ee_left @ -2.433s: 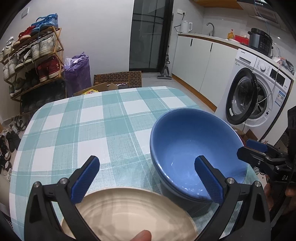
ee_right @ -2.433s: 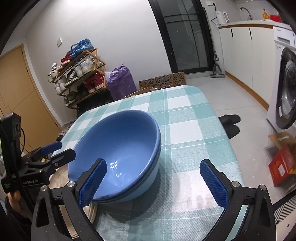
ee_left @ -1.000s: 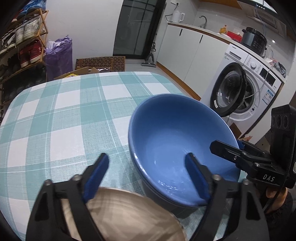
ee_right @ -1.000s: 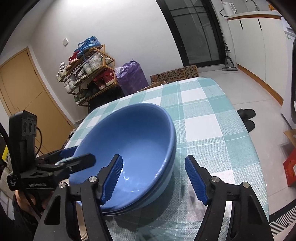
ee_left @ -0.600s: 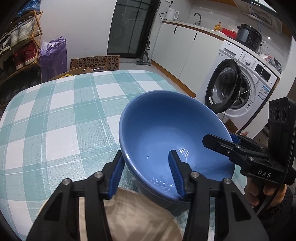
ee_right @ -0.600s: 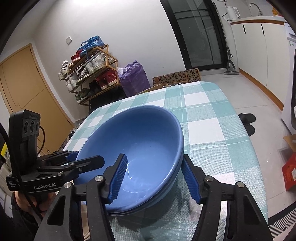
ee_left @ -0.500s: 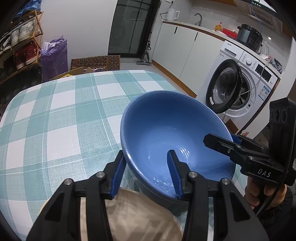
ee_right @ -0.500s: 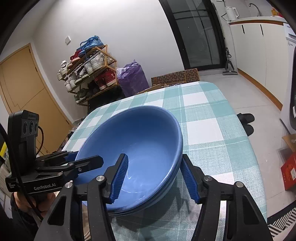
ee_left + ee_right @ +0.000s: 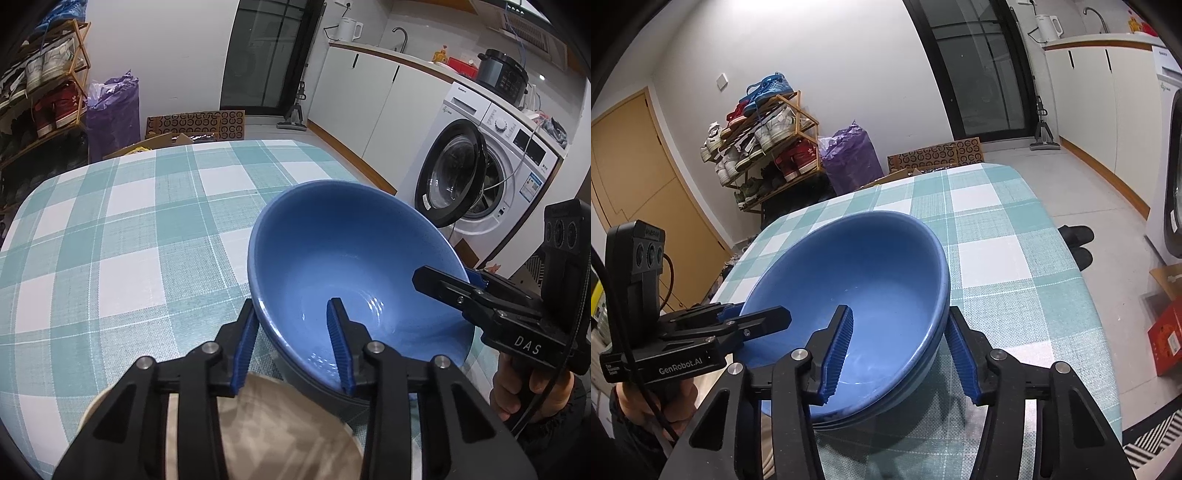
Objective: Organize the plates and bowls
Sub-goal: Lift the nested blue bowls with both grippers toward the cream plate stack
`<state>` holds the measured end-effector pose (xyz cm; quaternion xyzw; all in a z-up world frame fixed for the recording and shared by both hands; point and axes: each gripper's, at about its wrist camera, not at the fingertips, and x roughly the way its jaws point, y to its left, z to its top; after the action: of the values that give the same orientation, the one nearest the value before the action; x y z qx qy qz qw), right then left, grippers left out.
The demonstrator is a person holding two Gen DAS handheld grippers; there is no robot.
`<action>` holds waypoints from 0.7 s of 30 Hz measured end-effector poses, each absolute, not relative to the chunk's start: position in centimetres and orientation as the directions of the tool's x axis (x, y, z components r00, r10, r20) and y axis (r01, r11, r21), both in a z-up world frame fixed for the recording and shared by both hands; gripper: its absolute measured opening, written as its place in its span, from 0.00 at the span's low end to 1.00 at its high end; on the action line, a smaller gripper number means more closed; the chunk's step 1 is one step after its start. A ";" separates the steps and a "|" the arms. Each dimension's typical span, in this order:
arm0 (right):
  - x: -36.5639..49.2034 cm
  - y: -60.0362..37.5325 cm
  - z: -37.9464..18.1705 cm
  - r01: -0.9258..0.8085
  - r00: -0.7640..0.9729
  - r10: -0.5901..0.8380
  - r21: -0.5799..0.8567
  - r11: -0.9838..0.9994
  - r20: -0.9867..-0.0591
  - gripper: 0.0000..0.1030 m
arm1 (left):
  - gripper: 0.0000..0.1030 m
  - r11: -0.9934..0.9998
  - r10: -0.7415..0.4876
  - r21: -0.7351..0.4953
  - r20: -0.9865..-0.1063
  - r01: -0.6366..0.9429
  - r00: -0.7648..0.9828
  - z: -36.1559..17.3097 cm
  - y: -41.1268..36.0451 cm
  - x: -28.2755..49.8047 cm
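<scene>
A stack of blue bowls (image 9: 351, 258) stands on the teal checked table (image 9: 110, 240), near its right edge. My left gripper (image 9: 291, 304) straddles the stack's left wall, one pad outside and one inside. Its jaws are closing and the pads bear on the wall. My right gripper (image 9: 899, 308) straddles the opposite wall of the blue bowls (image 9: 857, 277) the same way, its jaws also closing on it. Each gripper shows in the other's view: the right gripper (image 9: 443, 277) and the left gripper (image 9: 757, 314). A beige plate (image 9: 277, 424) lies under my left gripper, against the bowls.
A washing machine (image 9: 461, 177) with its door open stands right of the table. A shoe rack (image 9: 764, 140), a purple bag (image 9: 849, 158) and a cardboard box (image 9: 195, 123) are beyond the far edge. Slippers (image 9: 1075, 236) and a red box (image 9: 1167, 332) lie on the floor.
Both grippers came in over the bowls' rim from opposite sides, and their jaws narrowed from wide apart to clasping the wall. The bowls have stayed in place.
</scene>
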<state>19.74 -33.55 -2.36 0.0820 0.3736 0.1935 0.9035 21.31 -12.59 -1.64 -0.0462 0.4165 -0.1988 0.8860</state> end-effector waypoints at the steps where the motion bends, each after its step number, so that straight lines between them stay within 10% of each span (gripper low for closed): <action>1: 19.7 -33.5 -2.3 -0.288 0.648 0.408 0.289 0.913 -0.643 0.51 | 0.36 0.917 -0.391 -0.248 -0.720 0.314 0.573 -1.7 -12.6 21.3; 21: 18.9 -34.2 -1.4 -0.281 0.664 0.399 0.284 0.917 -0.632 0.51 | 0.36 0.914 -0.397 -0.243 -0.706 0.326 0.587 -0.6 -13.0 20.6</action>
<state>18.86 -34.18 -1.35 0.0811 0.3645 0.1869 0.9086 20.62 -13.05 -0.63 -0.0434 0.4066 -0.2033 0.8896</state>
